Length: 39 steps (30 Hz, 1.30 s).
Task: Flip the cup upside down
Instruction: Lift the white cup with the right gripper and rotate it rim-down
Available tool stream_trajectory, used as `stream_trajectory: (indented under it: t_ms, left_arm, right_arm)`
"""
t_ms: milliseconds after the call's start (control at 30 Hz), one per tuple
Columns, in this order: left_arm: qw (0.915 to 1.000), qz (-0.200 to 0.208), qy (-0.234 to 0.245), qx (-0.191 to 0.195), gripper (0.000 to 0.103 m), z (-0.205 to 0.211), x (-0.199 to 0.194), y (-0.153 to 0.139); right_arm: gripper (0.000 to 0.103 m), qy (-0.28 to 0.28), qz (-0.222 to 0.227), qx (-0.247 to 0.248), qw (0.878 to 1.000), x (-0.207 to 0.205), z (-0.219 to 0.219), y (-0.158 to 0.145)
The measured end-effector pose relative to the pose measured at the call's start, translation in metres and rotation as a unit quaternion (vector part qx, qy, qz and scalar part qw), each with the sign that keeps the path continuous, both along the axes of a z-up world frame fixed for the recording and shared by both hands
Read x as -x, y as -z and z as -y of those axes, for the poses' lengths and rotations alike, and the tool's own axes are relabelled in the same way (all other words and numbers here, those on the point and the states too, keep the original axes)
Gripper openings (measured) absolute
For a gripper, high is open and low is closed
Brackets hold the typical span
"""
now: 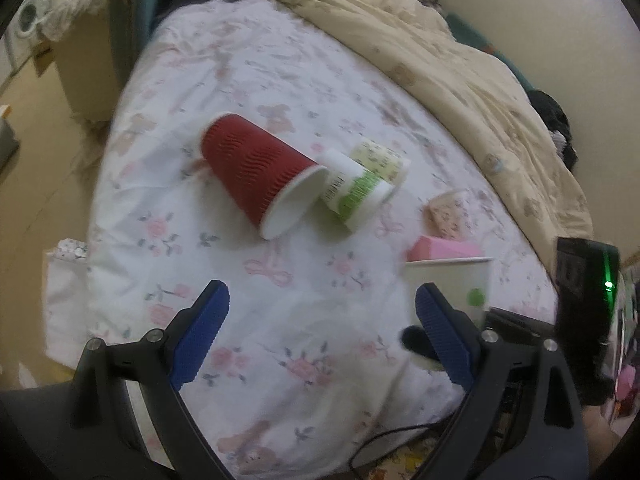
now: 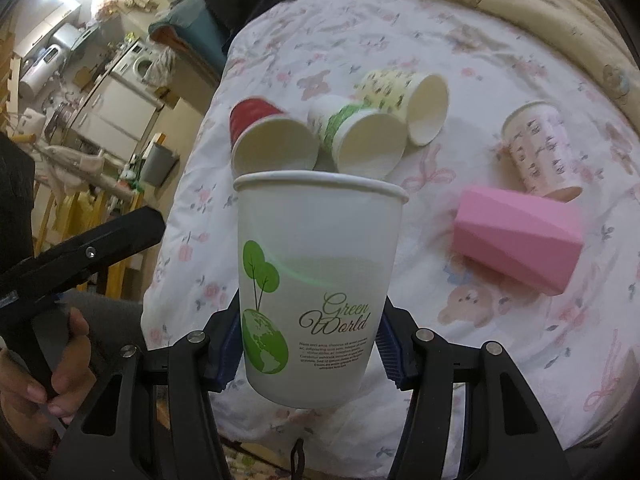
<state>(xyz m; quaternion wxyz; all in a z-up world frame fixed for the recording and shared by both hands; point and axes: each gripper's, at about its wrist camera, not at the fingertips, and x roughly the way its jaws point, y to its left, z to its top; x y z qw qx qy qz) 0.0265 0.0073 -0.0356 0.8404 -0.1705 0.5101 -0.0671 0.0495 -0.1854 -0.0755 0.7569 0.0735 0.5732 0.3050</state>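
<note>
The white "Green World" paper cup (image 2: 320, 280) stands mouth up in the right claw (image 2: 308, 350), whose blue pads press its lower wall from both sides; it seems to be held just above the near edge of the bed (image 2: 500, 380), not resting on it. Behind it lie a red ribbed cup (image 2: 256, 128), a green-and-white cup (image 2: 360, 140) and a yellow patterned cup (image 2: 404, 96), all on their sides and crowded together, with a pink faceted cup (image 2: 516, 240) and a pale printed cup (image 2: 540, 148) off to the right. The left claw (image 1: 322, 332) hovers wide and empty over the floral sheet.

The flip is not yet done. The grip sits low (near the base), so turning the wrist could let the thin wall buckle or slip. On the soft, rumpled bedding an inverted cup may well tip, or knock the pink one nearby.
</note>
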Motion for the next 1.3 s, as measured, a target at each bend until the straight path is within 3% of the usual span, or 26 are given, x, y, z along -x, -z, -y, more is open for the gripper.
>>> stream_trajectory:
  t_ms: [133,267,333,600,1300]
  left_arm:
    - [0.9988,-0.001,0.046,0.015,0.093,0.020,0.002,-0.001]
    - [0.9979,-0.002,0.064,0.006,0.093,0.029,0.003,-0.001]
    - [0.9984,-0.009,0.057,-0.004,0.093,0.028,0.003,0.002]
    - [0.9991,-0.036,-0.001,0.022,0.093,-0.003,-0.003,0.016]
    - [0.9984,-0.053,-0.002,-0.016,0.093,-0.001,-0.005,0.025]
  right_arm:
    - [0.059,-0.026,-0.013,-0.008,1.000,0.005,-0.009,0.004]
    - [0.059,-0.049,-0.013,-0.013,0.999,0.011,-0.017,0.003]
    - [0.059,-0.056,-0.003,-0.017,0.998,0.014,-0.020,-0.001]
    - [0.058,-0.059,0.006,-0.020,0.998,0.017,-0.018,-0.007]
    - [0.056,-0.050,0.031,0.002,0.998,0.017,-0.008,-0.016]
